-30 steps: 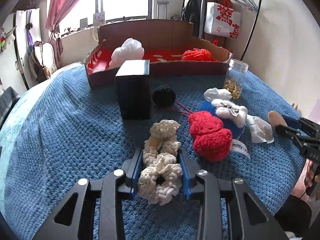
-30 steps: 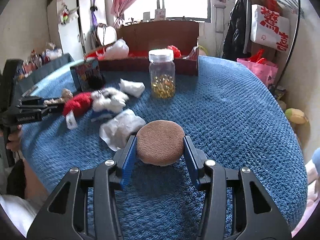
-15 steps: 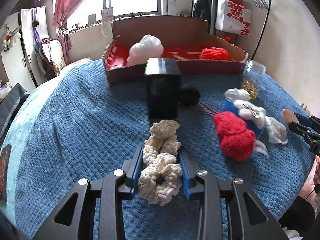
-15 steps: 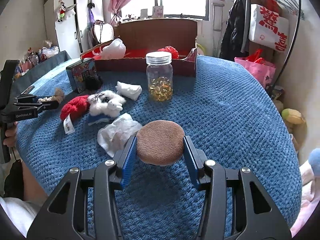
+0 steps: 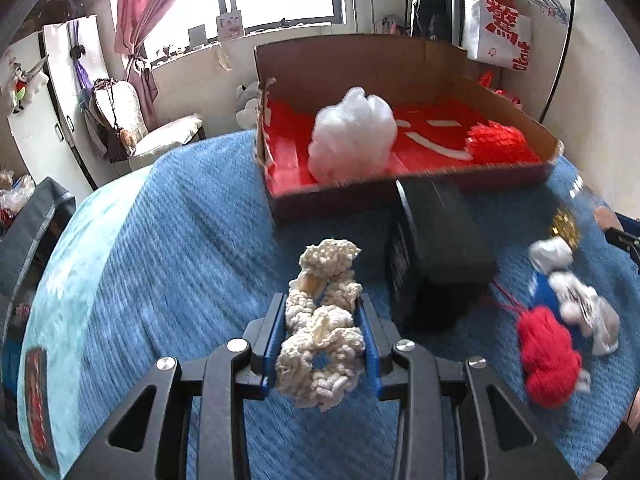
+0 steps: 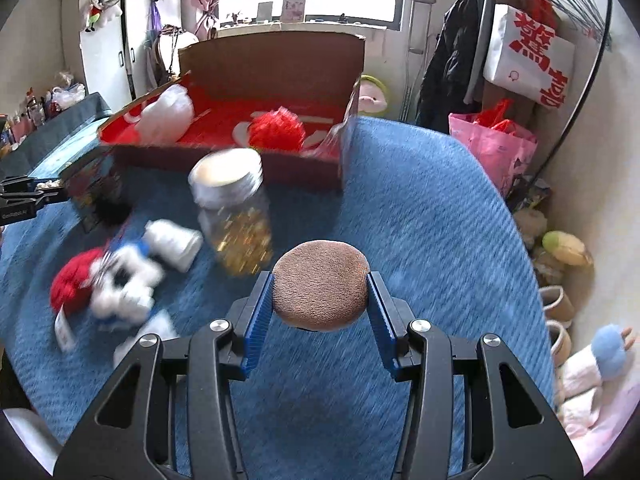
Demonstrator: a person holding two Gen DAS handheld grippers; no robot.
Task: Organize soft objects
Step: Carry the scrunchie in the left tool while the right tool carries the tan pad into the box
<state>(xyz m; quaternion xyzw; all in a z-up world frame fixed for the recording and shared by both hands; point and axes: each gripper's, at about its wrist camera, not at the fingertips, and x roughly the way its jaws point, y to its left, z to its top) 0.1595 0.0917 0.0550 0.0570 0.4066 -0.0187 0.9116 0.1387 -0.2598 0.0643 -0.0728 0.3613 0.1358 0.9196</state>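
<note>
My left gripper [image 5: 322, 330] is shut on a cream crocheted scrunchie [image 5: 320, 344], held above the blue knitted blanket [image 5: 168, 248]. My right gripper [image 6: 320, 298] is shut on a round brown puff [image 6: 320, 284], also lifted off the blanket [image 6: 420, 220]. Ahead stands an open cardboard box [image 5: 400, 72] with a red inside; in it lie a white fluffy ball [image 5: 352, 136] and a red yarn pompom [image 5: 496, 146]. The right wrist view shows the same box [image 6: 272, 64] and red pompom [image 6: 278, 128]. A red knitted toy [image 5: 548, 360] and a white and blue plush [image 5: 576, 300] lie on the blanket.
A black box [image 5: 436, 256] stands upright just right of the scrunchie, in front of the cardboard box. A glass jar of yellow beads [image 6: 236, 216] stands left of the puff, with white soft pieces [image 6: 172, 240] near it. The other gripper shows at the left edge [image 6: 24, 200]. The blanket drops off at right.
Both grippers have risen and moved toward the cardboard box, which now looks larger. The black box has slid to the right of the scrunchie. Both grips are unchanged.
</note>
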